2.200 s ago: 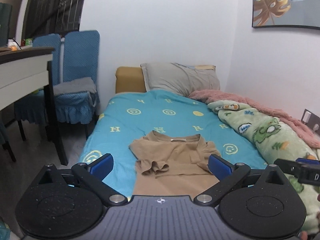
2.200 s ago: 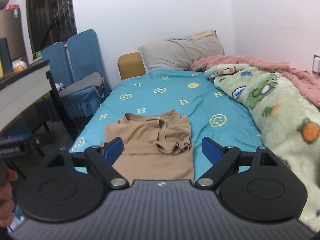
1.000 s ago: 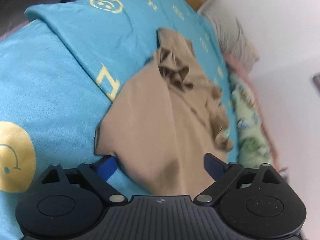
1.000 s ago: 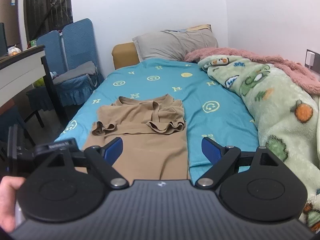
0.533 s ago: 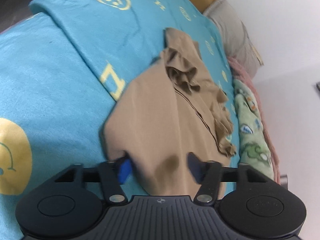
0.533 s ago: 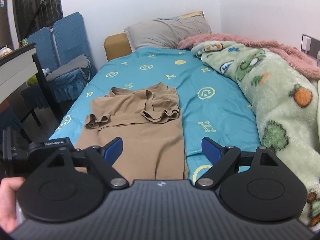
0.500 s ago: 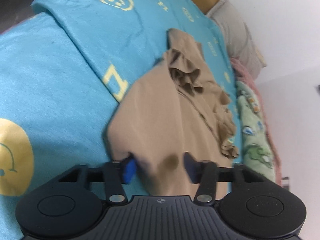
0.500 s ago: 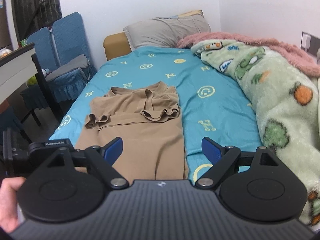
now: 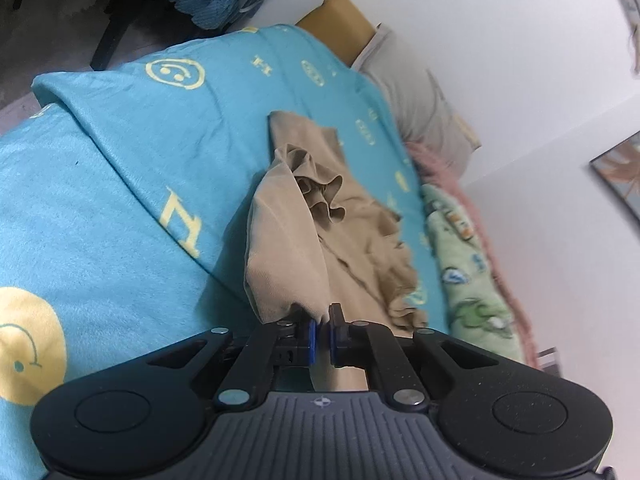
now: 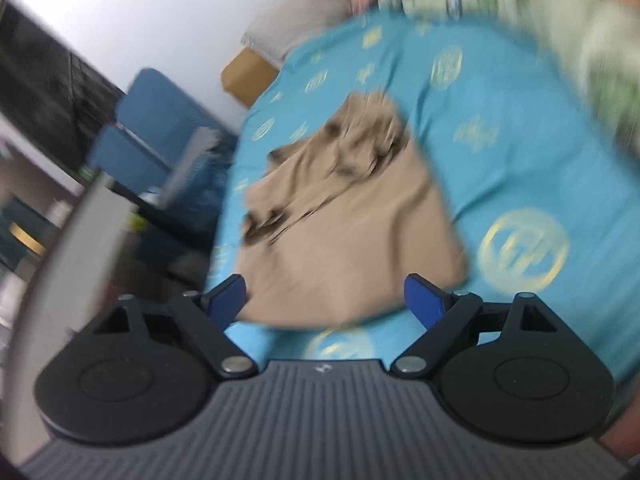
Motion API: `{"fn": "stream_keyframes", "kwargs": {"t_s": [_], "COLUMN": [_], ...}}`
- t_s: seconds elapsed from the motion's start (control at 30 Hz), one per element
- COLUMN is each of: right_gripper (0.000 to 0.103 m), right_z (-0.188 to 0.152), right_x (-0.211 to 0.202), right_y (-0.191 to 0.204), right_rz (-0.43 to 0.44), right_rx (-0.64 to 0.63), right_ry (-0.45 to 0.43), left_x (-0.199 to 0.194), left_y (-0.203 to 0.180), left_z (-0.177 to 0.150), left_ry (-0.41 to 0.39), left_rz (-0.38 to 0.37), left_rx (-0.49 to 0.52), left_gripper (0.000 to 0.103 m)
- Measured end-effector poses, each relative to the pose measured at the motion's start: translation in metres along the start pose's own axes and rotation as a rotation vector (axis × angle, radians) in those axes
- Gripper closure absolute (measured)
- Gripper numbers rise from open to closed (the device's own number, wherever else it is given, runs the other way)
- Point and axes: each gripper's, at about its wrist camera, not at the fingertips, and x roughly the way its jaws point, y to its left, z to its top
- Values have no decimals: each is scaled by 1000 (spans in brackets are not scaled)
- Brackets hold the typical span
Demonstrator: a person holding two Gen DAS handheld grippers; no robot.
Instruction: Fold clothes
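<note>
Now left tongs pinch the tan shirt hem — right tongs gape wide.

Matt, seemingly soft-knit tan shirt.

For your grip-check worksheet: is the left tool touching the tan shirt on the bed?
Touching. In the left wrist view, the left tool has its blue pads closed on a lifted corner of the tan shirt, cloth pinched between them.
</note>
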Motion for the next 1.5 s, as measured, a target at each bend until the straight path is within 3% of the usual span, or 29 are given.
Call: {"fn": "stream_keyframes", "kwargs": {"t_s": [0.13,0.3,0.4,0.53,0.7,0.73,0.87,1.03,1.3,1.37,1.5], "right_gripper": [14,14,14,15,35,36,89,91,92,92,92], "right_z": [-10,-24,-33,-33,-18,-15,-15,-14,-3,0,-33], "right_x": [33,84,115,125,99,92,78,52,-20,-38,-87], "right_y": [-7,-1,-5,-26,-53,-54,-51,-16,31,42,51], "right_rz": [142,177,188,148,39,7,-50,-53,-42,-39,-49], "right_rx": [203,367,453,510,593,592,536,331,156,114,98], "right_ry": [155,180,212,132,-100,-150,-239,-331,-303,-295,-279], "left_x": [-10,-8,-8,-6,-2,-1,-2,-17,-86,-110,-166], "left_y": [1,-2,9,21,29,30,33,20,-23,-28,-31], "left_z": [1,2,3,8,10,11,10,11,11,1,-30], "left_ry": [-5,-15,-7,-10,-24,-24,-24,-52,-82,-91,-94], "left_rz": [-40,-55,-80,-88,-98,-96,-89,-121,-173,-180,-181], "left_rx": [-36,-30,-84,-148,-194,-197,-198,-122,-9,-26,-75], "left_gripper": [99,99,99,99,99,99,99,99,99,99,99]}}
